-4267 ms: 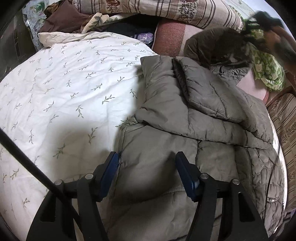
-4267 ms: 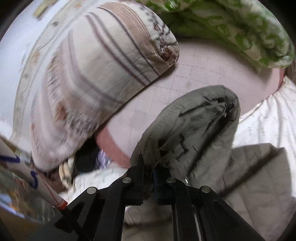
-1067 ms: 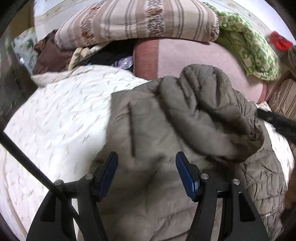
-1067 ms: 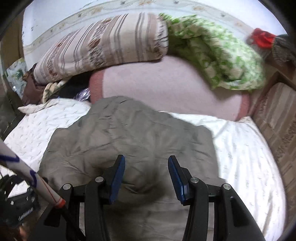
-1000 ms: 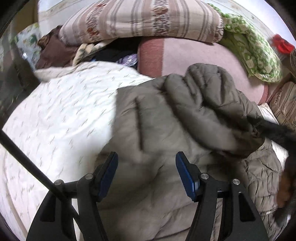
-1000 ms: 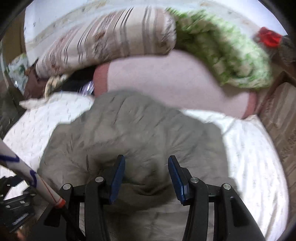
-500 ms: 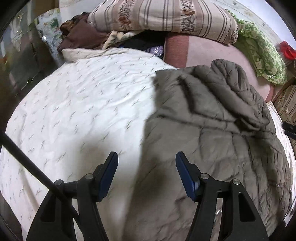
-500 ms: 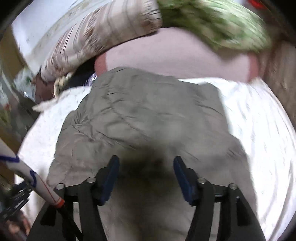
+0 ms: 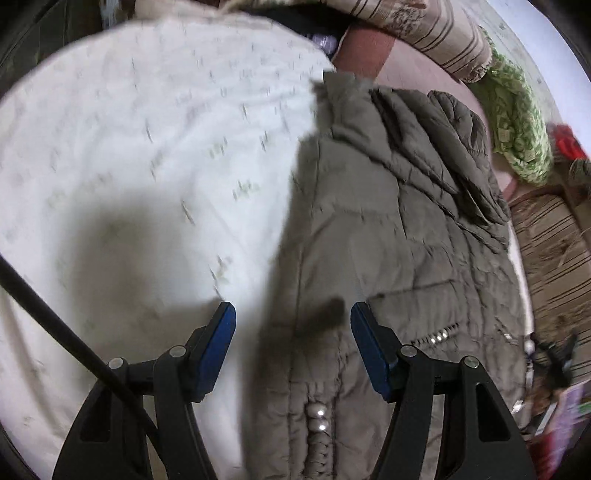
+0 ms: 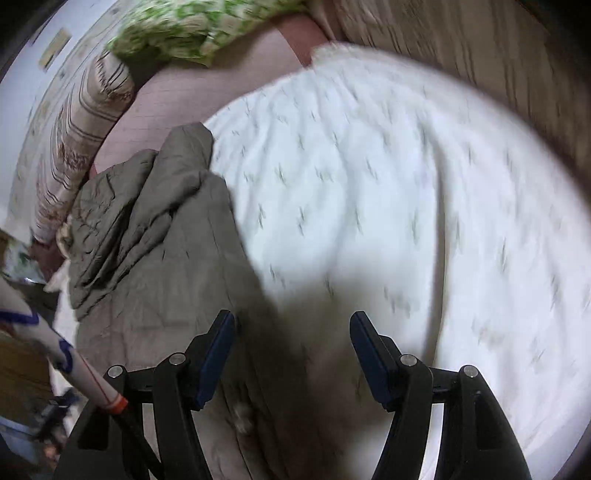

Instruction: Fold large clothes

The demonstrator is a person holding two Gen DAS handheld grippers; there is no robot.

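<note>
Now both hands have left the folded hood and swung toward the jacket [image 9: 388, 229]'s lower end, on the white quilt [image 9: 147, 147]. Left gripper [image 9: 291, 325] and right gripper [image 10: 291, 334] gape empty above its side edges; hem fold likely next.

Olive-grey quilted jacket [image 9: 388, 229] on a white bedsheet [image 9: 155, 155] sprigged with small grey-green leaves. Beyond the jacket, dusty pink blanket [image 9: 417, 70], beige pillow [image 9: 436, 29] with brown stripes, green-and-cream leafy cloth [image 9: 517, 122].
</note>
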